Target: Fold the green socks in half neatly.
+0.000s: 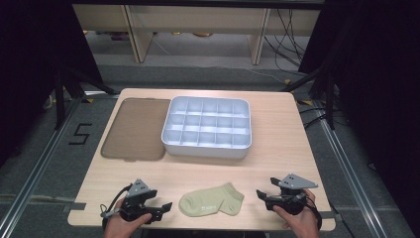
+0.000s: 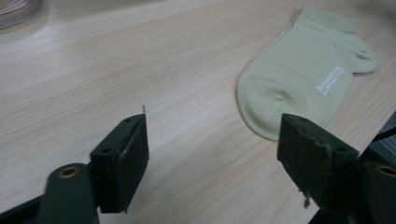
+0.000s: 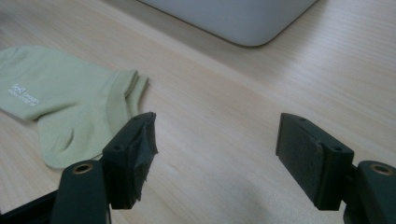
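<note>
Lying flat at lower centre of the desk (image 1: 277,148), the sock (image 1: 212,200) is looking soft, light; pinch its cuff. Left claw (image 1: 167,206) and right claw (image 1: 259,194) are gaping, released.

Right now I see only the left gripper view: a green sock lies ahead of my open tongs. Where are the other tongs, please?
Observer: The right tongs wait on the far side of the sock, open, with nothing between them.
Operator: Is there any container to put it in?
Observer: Yes, a white tray with many small compartments stands beyond the sock; they look empty.
Operator: Does it have a cover?
Observer: A brownish see-through lid lies flat just left of the tray in the high view.
</note>
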`<action>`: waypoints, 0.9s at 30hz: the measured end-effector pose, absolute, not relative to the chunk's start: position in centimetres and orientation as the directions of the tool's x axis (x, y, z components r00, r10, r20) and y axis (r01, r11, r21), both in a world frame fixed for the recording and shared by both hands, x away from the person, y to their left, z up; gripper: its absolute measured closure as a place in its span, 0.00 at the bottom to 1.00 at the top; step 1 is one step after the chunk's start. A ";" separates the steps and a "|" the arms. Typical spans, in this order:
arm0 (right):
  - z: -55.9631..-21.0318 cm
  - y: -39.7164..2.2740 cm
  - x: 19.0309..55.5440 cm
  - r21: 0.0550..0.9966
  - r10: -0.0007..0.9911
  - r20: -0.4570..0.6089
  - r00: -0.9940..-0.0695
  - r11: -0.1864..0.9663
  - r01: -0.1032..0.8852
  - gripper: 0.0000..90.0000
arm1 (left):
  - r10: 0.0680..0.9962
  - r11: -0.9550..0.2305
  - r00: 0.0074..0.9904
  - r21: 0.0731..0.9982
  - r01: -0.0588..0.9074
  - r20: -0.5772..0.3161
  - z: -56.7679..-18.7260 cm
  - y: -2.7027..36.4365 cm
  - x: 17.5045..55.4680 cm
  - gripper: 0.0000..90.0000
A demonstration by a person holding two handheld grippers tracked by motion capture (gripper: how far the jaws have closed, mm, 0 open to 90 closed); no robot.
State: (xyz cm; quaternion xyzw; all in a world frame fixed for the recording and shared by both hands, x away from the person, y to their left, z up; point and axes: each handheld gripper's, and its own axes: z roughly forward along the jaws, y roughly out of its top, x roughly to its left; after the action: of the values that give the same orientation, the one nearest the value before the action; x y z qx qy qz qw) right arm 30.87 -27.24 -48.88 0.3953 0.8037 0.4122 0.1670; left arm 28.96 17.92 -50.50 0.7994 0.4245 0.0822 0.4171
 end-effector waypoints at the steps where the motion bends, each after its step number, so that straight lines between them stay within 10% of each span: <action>1: -48.8 -27.3 30.8 0.799 0.782 0.043 -0.621 0.346 0.492 0.33 | 0.746 -0.295 0.626 0.732 0.614 -0.225 -50.5 17.8 28.9 0.31; 27: -48.7 -26.7 30.6 0.804 0.767 0.044 -0.640 0.353 0.478 0.33 | 0.743 -0.357 0.648 0.719 0.596 -0.168 -51.0 12.6 29.7 0.51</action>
State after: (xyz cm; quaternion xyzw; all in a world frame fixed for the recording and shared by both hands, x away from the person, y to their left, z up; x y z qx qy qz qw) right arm 30.59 -26.69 -48.73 0.3870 0.8040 0.4169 0.1733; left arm 29.72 12.64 -51.04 0.8185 0.4090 0.0936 0.3924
